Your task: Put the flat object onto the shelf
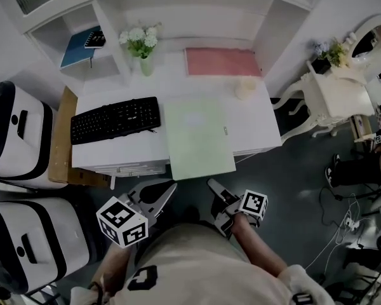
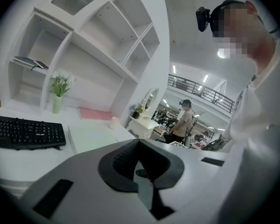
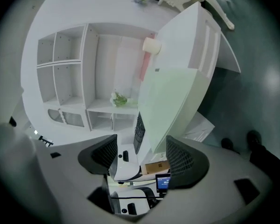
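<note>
Left shelf bay has a blue book [image 1: 76, 49]. Black keyboard [image 1: 114, 119] on the desk [image 1: 254, 129], flower vase [image 1: 143, 49] behind it. My left gripper [image 2: 139, 143] is closed up, pads together, holding nothing, and sits off the desk's front edge. The flat green folder [image 1: 199, 138] lies on the desk just right of the keyboard, near end hanging over the front edge. My right gripper [image 3: 141, 148] has its jaws wide apart and empty, short of the folder. Pink mat [image 1: 222, 61] at back right.

Dim, grey head view; fisheye-bent gripper views, dark vignetted corners, glaring ceiling lights [image 2: 222, 53] at left.
</note>
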Demonstrator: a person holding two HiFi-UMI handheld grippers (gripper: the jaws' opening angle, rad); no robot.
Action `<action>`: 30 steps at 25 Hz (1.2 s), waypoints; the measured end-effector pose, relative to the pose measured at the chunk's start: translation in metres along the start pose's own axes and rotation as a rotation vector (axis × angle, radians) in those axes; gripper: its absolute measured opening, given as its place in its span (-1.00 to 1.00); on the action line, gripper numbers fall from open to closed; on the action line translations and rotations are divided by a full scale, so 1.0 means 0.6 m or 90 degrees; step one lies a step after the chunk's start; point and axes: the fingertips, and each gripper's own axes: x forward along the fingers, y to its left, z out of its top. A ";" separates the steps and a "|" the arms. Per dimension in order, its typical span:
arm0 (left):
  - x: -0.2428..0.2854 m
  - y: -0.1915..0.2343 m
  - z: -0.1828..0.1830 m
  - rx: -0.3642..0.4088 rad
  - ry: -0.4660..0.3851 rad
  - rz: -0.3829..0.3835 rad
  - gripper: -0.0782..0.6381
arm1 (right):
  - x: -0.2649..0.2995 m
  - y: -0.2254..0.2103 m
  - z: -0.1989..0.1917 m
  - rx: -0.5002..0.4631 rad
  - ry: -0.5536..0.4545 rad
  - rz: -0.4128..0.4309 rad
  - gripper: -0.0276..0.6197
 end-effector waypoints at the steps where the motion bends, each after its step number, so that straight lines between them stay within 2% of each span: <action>1: 0.002 0.004 0.002 0.000 0.002 -0.007 -0.74 | -0.001 -0.011 0.003 0.008 -0.010 -0.013 0.08; 6: 0.010 0.024 0.020 0.007 0.004 -0.027 -0.74 | -0.002 -0.060 0.015 0.057 -0.036 -0.052 0.16; 12: 0.010 0.036 0.023 0.008 0.016 -0.036 -0.74 | 0.005 -0.113 0.030 0.102 -0.067 -0.053 0.23; 20: 0.009 0.043 0.019 0.007 0.035 -0.034 -0.74 | 0.030 -0.136 0.063 0.115 -0.116 -0.032 0.27; 30: -0.006 0.051 0.011 -0.001 0.043 -0.015 -0.74 | 0.057 -0.171 0.080 0.123 -0.115 -0.022 0.30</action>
